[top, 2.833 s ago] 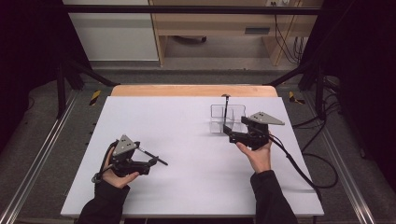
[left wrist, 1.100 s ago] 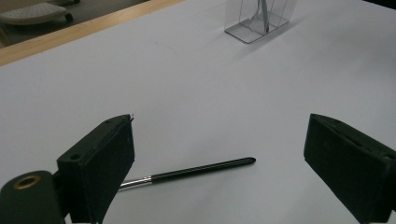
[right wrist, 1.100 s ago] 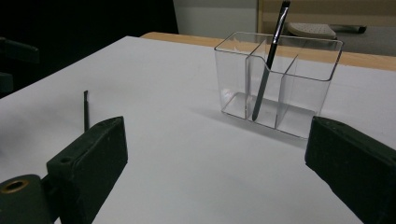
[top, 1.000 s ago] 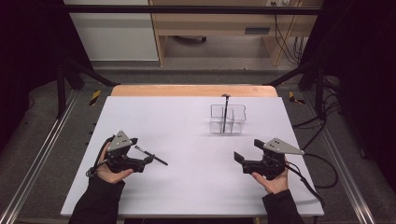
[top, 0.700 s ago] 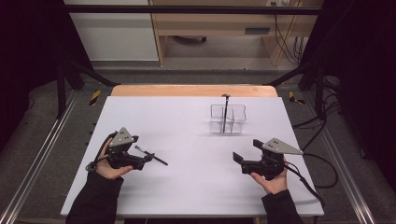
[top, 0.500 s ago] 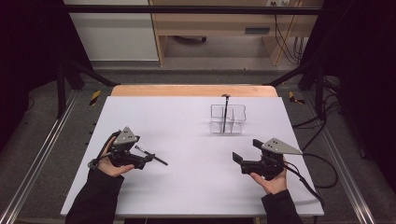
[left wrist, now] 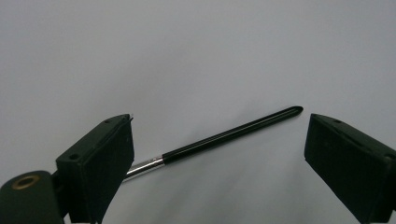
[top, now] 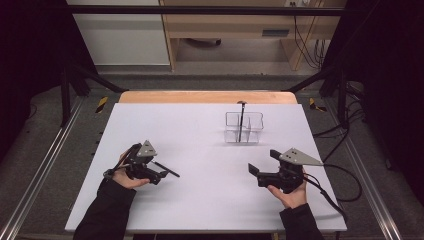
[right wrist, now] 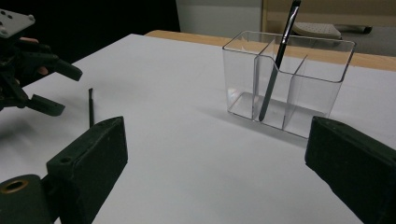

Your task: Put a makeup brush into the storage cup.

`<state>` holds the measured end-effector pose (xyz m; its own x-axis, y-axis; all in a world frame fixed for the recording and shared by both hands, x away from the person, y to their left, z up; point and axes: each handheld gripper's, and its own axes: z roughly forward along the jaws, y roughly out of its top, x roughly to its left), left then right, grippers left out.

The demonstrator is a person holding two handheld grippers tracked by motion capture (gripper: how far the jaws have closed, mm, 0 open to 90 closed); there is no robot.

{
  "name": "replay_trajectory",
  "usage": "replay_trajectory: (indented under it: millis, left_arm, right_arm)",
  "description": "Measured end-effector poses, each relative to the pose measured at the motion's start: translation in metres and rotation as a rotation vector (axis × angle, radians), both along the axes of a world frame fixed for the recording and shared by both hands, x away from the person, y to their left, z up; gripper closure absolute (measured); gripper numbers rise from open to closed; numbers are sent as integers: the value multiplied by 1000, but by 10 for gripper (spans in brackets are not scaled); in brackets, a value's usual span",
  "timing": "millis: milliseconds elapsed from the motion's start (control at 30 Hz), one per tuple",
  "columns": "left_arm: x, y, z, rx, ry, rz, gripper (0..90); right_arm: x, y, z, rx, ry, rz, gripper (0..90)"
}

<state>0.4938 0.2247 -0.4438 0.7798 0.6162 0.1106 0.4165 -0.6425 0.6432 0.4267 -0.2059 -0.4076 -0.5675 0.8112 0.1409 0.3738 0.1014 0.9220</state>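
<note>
In my left tongs' (left wrist: 215, 154) view, the brush's (left wrist: 219, 137) metal end runs behind my near jaw, so its bristles are hidden. Both jaws are cut off by the lower edge. From my right tongs (right wrist: 210, 172), the organizer's (right wrist: 289, 79) brush tip leaves the top edge.

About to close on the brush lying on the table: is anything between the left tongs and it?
Nothing visible. The left tongs are open, with the brush lying on the bare white table between the jaws.
</note>
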Motion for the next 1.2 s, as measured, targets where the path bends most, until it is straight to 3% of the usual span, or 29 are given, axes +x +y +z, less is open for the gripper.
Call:
replay_trajectory:
  millis: [400, 667, 800, 1200]
  left_arm:
    - [7, -11, -13, 24, 13, -37, 121]
    - [11, -16, -23, 62, 29, -49, 173]
    - [12, -16, -23, 52, 31, -51, 209]
    - [14, -13, -23, 14, 103, -49, 342]
  right_arm:
    - [0, 1, 0, 6, 2, -1, 62]
    - [1, 2, -2, 0, 5, 2, 61]
    - [1, 2, -2, -3, 5, 3, 61]
    - [0, 2, -1, -3, 4, 3, 61]
